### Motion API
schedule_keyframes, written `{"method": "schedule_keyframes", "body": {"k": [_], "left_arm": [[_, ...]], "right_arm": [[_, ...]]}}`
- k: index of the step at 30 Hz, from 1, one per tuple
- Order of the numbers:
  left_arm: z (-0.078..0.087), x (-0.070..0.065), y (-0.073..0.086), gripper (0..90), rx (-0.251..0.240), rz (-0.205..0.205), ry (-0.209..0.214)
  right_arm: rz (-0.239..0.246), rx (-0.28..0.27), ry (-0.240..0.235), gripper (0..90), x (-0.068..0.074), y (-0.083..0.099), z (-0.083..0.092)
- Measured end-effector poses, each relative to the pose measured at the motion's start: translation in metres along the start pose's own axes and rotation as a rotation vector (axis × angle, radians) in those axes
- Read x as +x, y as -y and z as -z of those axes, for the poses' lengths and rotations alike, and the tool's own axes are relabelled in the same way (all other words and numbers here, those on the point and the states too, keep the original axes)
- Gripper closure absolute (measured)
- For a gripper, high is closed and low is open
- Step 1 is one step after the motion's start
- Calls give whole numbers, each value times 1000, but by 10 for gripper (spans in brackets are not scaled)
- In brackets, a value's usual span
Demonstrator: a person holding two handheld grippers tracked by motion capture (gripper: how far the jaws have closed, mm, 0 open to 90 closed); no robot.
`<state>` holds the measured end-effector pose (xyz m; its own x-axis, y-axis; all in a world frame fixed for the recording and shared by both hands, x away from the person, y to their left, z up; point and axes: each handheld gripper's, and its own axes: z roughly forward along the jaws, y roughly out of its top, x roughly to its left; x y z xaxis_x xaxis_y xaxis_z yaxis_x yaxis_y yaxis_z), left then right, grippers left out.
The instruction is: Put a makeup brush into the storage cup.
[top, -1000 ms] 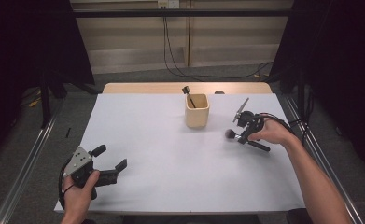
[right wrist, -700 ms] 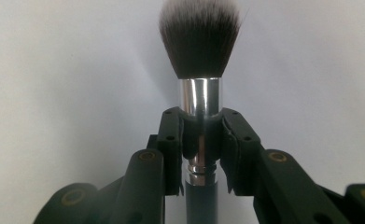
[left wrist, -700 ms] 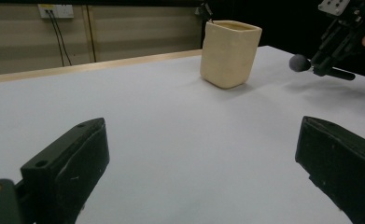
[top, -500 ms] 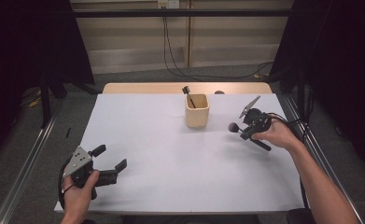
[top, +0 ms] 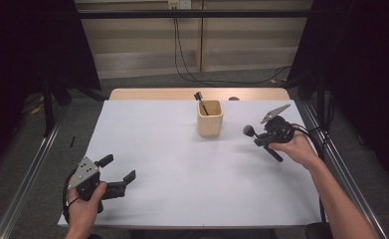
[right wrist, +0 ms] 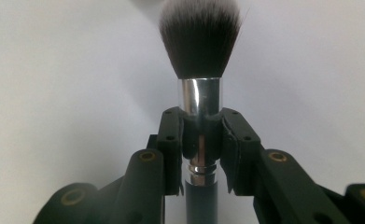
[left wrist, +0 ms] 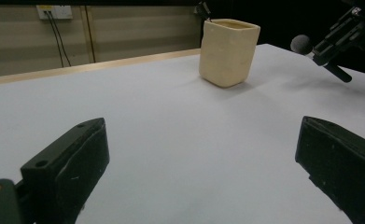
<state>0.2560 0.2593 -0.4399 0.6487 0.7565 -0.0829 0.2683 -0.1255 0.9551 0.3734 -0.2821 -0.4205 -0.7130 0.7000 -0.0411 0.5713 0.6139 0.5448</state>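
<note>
One cream square cup [top: 210, 118] stands on the white table cover [top: 182, 164], toward the far edge and a little right of the middle. One small dark brush [top: 200, 99] leans inside it, its head poking out above the far left corner of the rim.

To the right of the cup, raised off the cover, the right gripper [top: 262, 137] is clamped on a second brush, a makeup brush [right wrist: 200, 56] with a dark, white-tipped head and a chrome ferrule. The two jaws press the ferrule from either side, the bristles stick out ahead of them and the grey handle runs back between them. In the high view the brush head points toward the cup, with a clear gap between them.

Well in front and to the left of the cup, near the table's front left corner, the left gripper [top: 113, 172] sits low on the cover with its two jaws spread wide and nothing between them.

That makes two brushes, one cup and two grippers.
</note>
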Motion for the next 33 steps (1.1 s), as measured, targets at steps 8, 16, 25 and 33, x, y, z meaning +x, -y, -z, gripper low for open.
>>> {"method": "schedule_keyframes", "body": {"k": [8,16,25,33], "left_arm": [[0,1,0,28,1,-4,-3],[1,1,0,28,1,3,-6],[1,1,0,28,0,3,-6],[1,1,0,28,-2,0,-7]], "right_arm": [[-61,-109,24,714,0,10,6],[-164,-237,28,714,-5,22,10],[-194,-347,23,714,-5,29,14],[-230,-457,36,714,-5,37,18]]}}
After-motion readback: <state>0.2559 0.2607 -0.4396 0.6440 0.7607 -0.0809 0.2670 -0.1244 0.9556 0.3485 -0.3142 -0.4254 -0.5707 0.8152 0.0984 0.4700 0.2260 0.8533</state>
